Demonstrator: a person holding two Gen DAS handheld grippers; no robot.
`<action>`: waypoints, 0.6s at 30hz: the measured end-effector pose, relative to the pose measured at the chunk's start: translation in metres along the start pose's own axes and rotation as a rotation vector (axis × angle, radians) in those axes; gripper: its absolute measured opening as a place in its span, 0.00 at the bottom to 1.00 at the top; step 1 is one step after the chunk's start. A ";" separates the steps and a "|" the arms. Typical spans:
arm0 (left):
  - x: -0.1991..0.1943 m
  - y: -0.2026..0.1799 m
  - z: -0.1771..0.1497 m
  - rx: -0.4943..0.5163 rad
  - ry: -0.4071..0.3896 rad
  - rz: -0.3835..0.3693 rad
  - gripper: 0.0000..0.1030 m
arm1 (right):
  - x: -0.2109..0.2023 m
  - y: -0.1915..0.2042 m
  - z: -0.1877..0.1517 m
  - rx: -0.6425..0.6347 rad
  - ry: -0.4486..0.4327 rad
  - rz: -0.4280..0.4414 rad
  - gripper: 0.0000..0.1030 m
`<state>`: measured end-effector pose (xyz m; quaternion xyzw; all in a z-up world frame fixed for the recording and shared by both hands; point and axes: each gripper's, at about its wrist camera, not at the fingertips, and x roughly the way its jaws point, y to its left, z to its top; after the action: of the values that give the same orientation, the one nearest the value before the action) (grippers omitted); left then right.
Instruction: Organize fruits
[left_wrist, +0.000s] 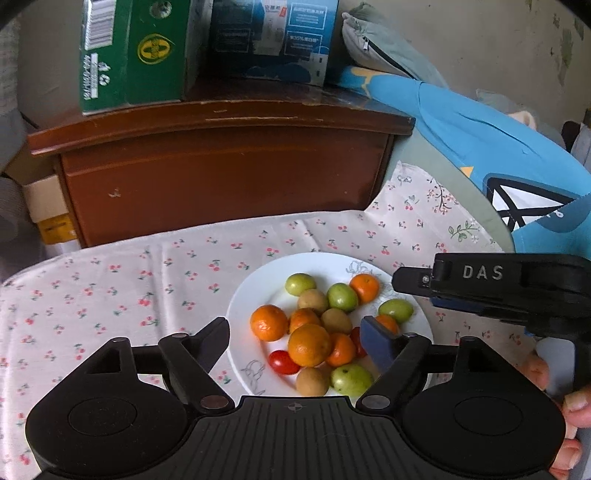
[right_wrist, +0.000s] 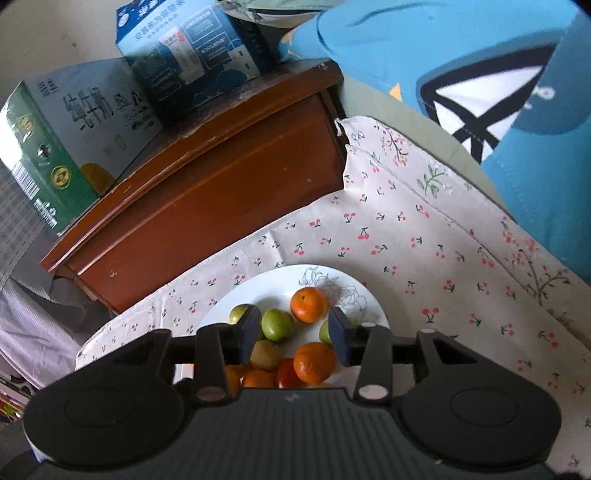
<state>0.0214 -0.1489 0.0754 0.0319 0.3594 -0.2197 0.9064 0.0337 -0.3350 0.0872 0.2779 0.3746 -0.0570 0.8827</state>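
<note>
A white plate (left_wrist: 258, 280) on the cherry-print cloth holds a heap of fruit: oranges (left_wrist: 309, 344), green fruits (left_wrist: 301, 283), brown fruits (left_wrist: 312, 380) and a cherry tomato (left_wrist: 282, 362). My left gripper (left_wrist: 297, 332) hangs over the near side of the heap, jaws wide open with nothing pressed between the pads. The right gripper (left_wrist: 406, 282) reaches in from the right over the plate's edge. In the right wrist view it (right_wrist: 294, 328) stands open above a green fruit (right_wrist: 277, 325) and an orange (right_wrist: 314, 361), gripping nothing; another orange (right_wrist: 308, 304) lies beyond, on the plate (right_wrist: 280, 280).
A brown wooden cabinet (left_wrist: 221, 173) stands right behind the cloth (left_wrist: 110, 288), with a green carton (left_wrist: 133, 55) and a blue carton (left_wrist: 273, 37) on top. A blue plush cushion (left_wrist: 498, 147) lies at the right. A hand (left_wrist: 569, 406) holds the right gripper.
</note>
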 end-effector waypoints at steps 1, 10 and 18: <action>-0.003 0.000 0.001 0.003 0.006 0.013 0.80 | -0.004 0.003 -0.001 -0.016 -0.001 -0.009 0.50; -0.036 0.008 0.001 0.009 0.019 0.075 0.86 | -0.043 0.023 -0.010 -0.083 -0.046 -0.033 0.72; -0.054 0.002 0.001 0.043 0.037 0.137 0.88 | -0.074 0.022 -0.019 -0.080 -0.065 -0.083 0.84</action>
<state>-0.0121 -0.1275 0.1122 0.0797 0.3682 -0.1641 0.9117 -0.0245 -0.3147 0.1379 0.2247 0.3589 -0.0873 0.9017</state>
